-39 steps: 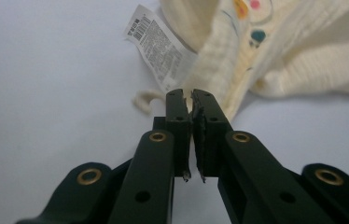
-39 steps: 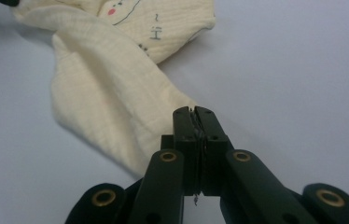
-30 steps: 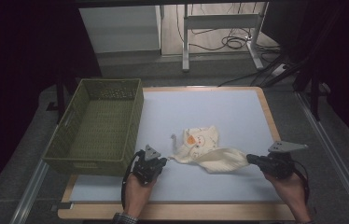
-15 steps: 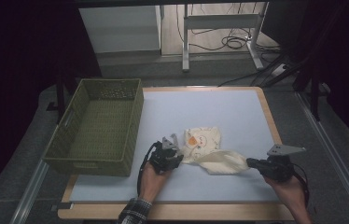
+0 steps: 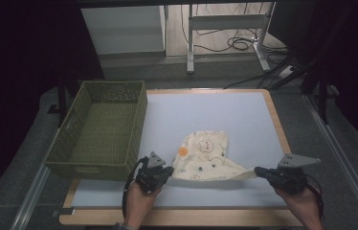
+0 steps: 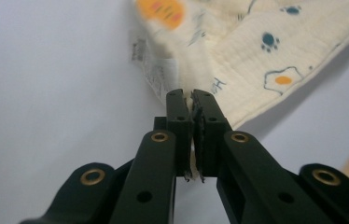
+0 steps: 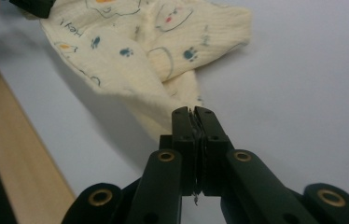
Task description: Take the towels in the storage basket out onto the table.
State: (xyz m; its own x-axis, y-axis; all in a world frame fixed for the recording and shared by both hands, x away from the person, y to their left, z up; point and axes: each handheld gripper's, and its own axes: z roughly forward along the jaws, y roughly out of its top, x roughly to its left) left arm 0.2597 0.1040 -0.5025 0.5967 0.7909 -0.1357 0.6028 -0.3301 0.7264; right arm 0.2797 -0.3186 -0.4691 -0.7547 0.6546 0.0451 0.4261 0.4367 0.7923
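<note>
Cloth (image 5: 205, 158), cream, printed, stretched on white table (image 5: 215, 115); left gripper (image 5: 164, 173) just clamped on one corner, right gripper (image 5: 262, 171) clenched on opposite corner; green basket (image 5: 101, 129) alongside

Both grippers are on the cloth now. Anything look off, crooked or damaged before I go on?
Nothing damaged. The printed cloth is still bunched and skewed, its near edge pulled taut between the left gripper and right gripper, both clamped on its corners. The green basket sits squarely at the mat's left edge.
</note>
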